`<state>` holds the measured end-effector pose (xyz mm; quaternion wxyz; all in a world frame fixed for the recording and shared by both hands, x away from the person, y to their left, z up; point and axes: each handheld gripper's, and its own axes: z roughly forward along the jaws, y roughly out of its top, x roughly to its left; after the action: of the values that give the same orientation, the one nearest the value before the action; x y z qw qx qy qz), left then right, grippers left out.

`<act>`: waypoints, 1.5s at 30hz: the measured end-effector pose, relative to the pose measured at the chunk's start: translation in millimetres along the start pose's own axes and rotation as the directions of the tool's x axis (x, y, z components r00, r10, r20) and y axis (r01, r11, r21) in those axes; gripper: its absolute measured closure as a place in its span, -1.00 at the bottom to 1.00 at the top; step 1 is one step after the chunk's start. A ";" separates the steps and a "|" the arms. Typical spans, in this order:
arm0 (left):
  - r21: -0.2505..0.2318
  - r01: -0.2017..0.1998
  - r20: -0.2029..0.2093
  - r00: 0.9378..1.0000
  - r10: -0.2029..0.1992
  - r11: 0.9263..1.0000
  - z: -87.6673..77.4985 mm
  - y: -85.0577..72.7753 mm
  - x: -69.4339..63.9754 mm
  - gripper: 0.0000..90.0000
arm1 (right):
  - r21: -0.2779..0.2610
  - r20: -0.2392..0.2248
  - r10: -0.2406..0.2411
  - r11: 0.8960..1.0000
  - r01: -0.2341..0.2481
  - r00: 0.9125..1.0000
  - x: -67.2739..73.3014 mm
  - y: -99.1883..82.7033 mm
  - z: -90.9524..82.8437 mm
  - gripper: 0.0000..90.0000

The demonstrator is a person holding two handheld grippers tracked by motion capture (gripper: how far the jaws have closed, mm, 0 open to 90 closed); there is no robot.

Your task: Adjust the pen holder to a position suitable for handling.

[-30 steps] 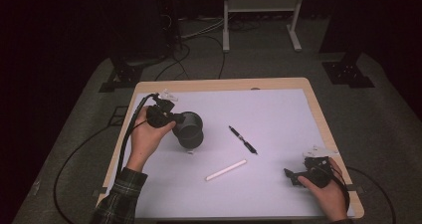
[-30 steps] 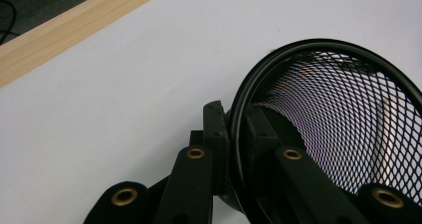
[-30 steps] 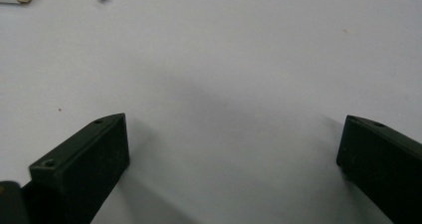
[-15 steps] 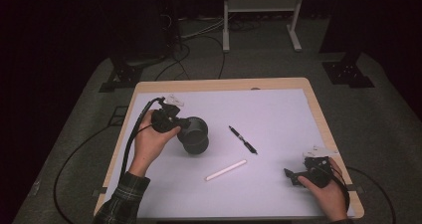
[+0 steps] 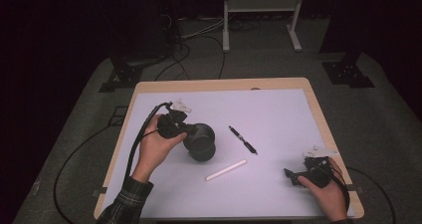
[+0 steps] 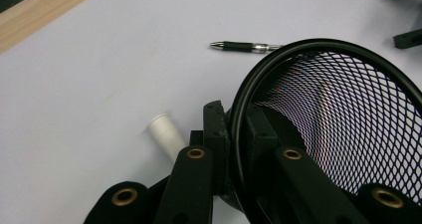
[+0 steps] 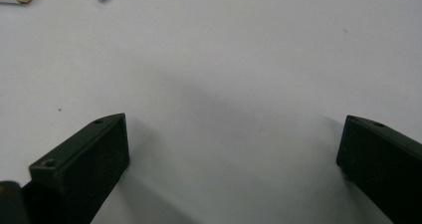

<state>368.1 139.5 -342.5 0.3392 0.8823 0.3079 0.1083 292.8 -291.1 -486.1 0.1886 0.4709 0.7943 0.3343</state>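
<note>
A black mesh cup (image 5: 200,141) is held tilted over the white mat, mouth turned toward the person. My left gripper (image 5: 185,132) is shut on its rim; in the left gripper view the jaws pinch the cup's black rim (image 6: 239,119), one inside and one outside the mesh (image 6: 348,119). A black pen (image 5: 243,140) lies right of the cup, and a white marker (image 5: 226,169) lies in front of it. The pen (image 6: 244,47) and the marker's end (image 6: 164,132) lie beyond the rim. My right gripper (image 5: 293,177) rests on the mat at the front right, open, with nothing between its jaws (image 7: 224,154).
The white mat (image 5: 278,109) covers a wooden table (image 5: 219,84) with a bare strip at its far edge. Cables trail from both grippers off the table's sides. A metal stand (image 5: 259,15) and floor cables sit beyond the table.
The left hand has tipped and carried the mesh cup slightly right and toward the person. The right gripper has stayed put.
</note>
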 end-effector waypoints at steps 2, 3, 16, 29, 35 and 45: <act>0.007 -0.012 0.008 1.000 0.012 1.000 0.8 0.6 -3.3 0.84 | 0.000 0.000 0.000 1.000 0.000 1.000 0.0 0.0 0.0 -1.00; 0.006 -0.015 0.012 1.000 0.015 1.000 1.5 0.9 -5.2 0.84 | 0.000 0.000 0.000 1.000 0.000 1.000 0.0 0.0 0.0 -1.00; 0.018 -0.051 0.068 0.996 0.050 0.999 7.9 1.5 -26.4 0.84 | 0.002 -0.001 0.003 1.000 -0.003 1.000 0.3 0.0 -0.1 -1.00; 0.024 -0.087 0.120 0.989 0.084 0.996 17.4 3.7 -46.0 0.84 | 0.001 0.000 0.001 1.000 -0.001 1.000 0.1 0.0 -0.1 -1.00; 0.031 -0.100 0.147 0.985 0.095 0.994 24.4 3.4 -55.9 0.84 | 0.001 -0.001 0.001 1.000 -0.001 1.000 0.1 0.0 -0.1 -1.00; 0.049 -0.123 0.188 0.976 0.112 0.991 37.0 2.6 -69.6 0.85 | 0.001 -0.001 0.001 1.000 -0.001 1.000 0.0 0.0 -0.1 -1.00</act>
<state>329.4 75.3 -367.2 0.3327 0.9149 0.2255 0.0364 292.8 -291.0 -486.1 0.1877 0.4712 0.7944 0.3342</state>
